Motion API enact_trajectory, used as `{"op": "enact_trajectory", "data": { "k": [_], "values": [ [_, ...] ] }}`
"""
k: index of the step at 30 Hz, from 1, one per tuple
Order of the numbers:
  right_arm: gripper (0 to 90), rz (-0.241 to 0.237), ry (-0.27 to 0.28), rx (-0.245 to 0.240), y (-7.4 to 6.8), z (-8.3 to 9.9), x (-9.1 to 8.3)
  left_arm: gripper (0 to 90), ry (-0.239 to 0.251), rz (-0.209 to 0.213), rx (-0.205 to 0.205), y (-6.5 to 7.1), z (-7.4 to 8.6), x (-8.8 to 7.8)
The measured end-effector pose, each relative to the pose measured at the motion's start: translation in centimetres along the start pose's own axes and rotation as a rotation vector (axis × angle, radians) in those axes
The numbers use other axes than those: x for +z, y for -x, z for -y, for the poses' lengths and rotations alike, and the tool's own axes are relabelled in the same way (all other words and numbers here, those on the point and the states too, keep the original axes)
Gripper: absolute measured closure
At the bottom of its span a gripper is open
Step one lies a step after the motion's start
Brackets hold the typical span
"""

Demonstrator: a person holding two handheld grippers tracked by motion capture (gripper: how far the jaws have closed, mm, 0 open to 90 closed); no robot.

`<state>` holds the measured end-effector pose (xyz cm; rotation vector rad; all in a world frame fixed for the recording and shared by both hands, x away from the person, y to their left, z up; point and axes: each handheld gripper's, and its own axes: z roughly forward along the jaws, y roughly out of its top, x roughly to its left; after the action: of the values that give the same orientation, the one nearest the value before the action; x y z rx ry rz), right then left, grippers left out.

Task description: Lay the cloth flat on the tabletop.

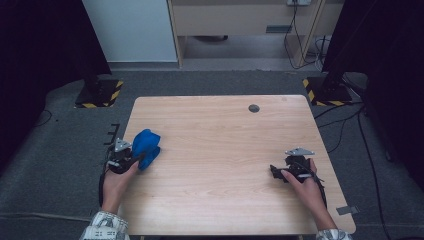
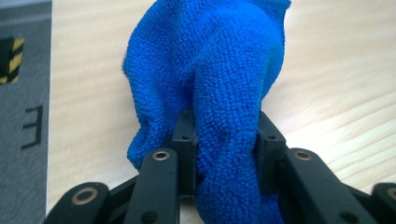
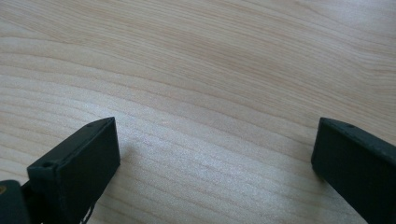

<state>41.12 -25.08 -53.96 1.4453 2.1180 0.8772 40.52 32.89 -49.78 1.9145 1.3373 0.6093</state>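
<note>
Left tongs (image 1: 134, 161): sitting at the counter's left edge in the high view, held in the person's left hand (image 1: 117, 182); the jaws are pinching a fold of the blue cloth, pressing on it from both sides in the left gripper view.
Blue cloth (image 2: 210, 84): lying bunched on the left part of the counter, close to its left edge, rising in a rumpled heap ahead of the left tongs; one thick fold is running down between the jaws.
Counter (image 1: 225, 165): showing pale wood grain, carrying the cloth at the left and both tongs near the person's side.
Dark round spot (image 1: 254, 108): sitting on the counter's far side, right of middle, well apart from the cloth.
Right tongs (image 1: 274, 172): resting low over the right part of the counter in the person's right hand (image 1: 306, 186); the jaws are standing wide apart with bare wood between them in the right gripper view.
</note>
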Motion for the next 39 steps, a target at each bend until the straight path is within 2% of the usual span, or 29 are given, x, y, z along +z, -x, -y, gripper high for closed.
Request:
{"op": "enact_trajectory", "data": {
  "k": [2,4,6,10,12,13,15,16,24,28,39],
  "values": [
    [1.2,0.001,0.000,0.000,0.0,0.0,0.0,67.6,0.027,0.023,-0.005,0.4,-0.5,-0.5],
    [1.2,0.000,0.000,0.000,0.0,0.0,0.0,67.7,0.050,0.038,0.013,1.3,-1.2,-1.0],
    [1.2,0.001,0.000,0.000,0.0,0.0,0.0,67.7,0.059,0.046,0.016,1.6,-1.4,-1.1],
    [1.1,0.001,0.000,0.000,0.0,0.0,0.0,67.8,0.081,0.096,0.016,3.0,-2.2,-1.1],
    [1.0,-0.001,-0.001,-0.001,0.0,0.0,0.0,67.9,0.077,0.106,0.051,4.2,-2.9,-0.9],
    [1.0,-0.001,-0.001,-0.001,0.0,0.0,0.0,68.0,0.077,0.106,0.051,4.2,-2.9,-0.9],
    [0.9,-0.001,-0.001,-0.001,0.0,0.0,0.0,68.0,0.094,0.150,0.063,5.7,-3.8,-0.8],
    [0.8,-0.002,0.000,-0.005,0.0,0.0,0.1,68.1,0.094,0.150,0.063,5.7,-3.8,-0.8],
    [0.8,-0.004,-0.001,-0.005,0.0,0.0,0.1,68.2,0.104,0.231,0.152,10.3,-6.4,0.1],
    [0.8,-0.004,-0.001,-0.006,0.0,0.0,0.1,68.2,0.116,0.266,0.174,12.7,-7.8,0.7],
    [0.8,-0.004,0.000,-0.008,0.1,0.0,0.1,68.5,0.097,0.338,0.229,17.3,-9.8,2.5]
  ]
}}
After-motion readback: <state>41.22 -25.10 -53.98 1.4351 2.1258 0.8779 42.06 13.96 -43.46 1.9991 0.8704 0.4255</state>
